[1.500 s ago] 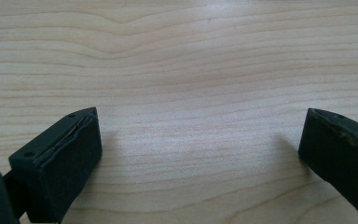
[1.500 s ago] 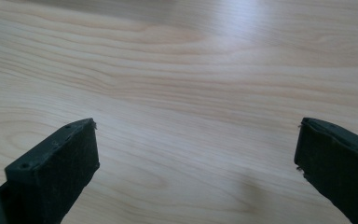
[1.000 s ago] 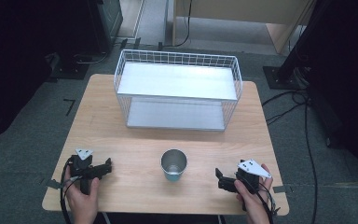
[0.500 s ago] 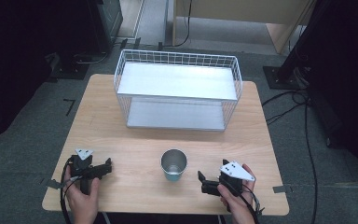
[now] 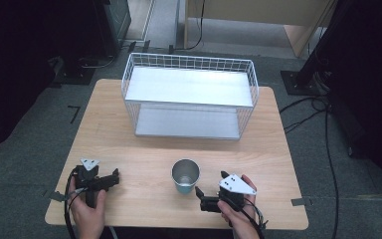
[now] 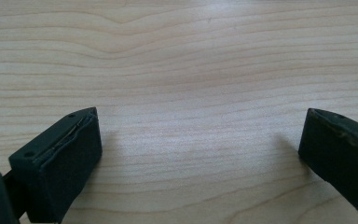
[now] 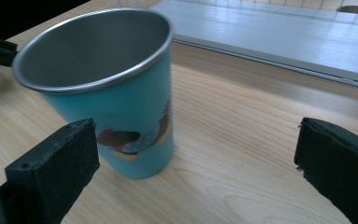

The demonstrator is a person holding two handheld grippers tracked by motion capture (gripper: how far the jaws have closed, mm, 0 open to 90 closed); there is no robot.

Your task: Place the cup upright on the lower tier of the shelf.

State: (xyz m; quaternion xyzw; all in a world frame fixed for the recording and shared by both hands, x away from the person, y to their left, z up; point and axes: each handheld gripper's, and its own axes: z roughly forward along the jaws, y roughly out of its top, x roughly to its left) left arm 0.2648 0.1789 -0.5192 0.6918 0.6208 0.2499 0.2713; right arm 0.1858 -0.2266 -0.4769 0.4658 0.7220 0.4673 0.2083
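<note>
Reaching from 4 o'clock, right tongs gape beside teal metal cup, upright at table front-centre; looks light, rigid, slick, so grip mid-wall; left tongs apart, idle

Both claws gape wide — left claw low and level, right claw angled leftward.

A cup stands upright just ahead of the right gripper, partly within the wide gap between its jaws. Bare table is left between the cup and the wire rack at the back. Before the left gripper, whose jaws are spread, nothing but tabletop is met.
</note>
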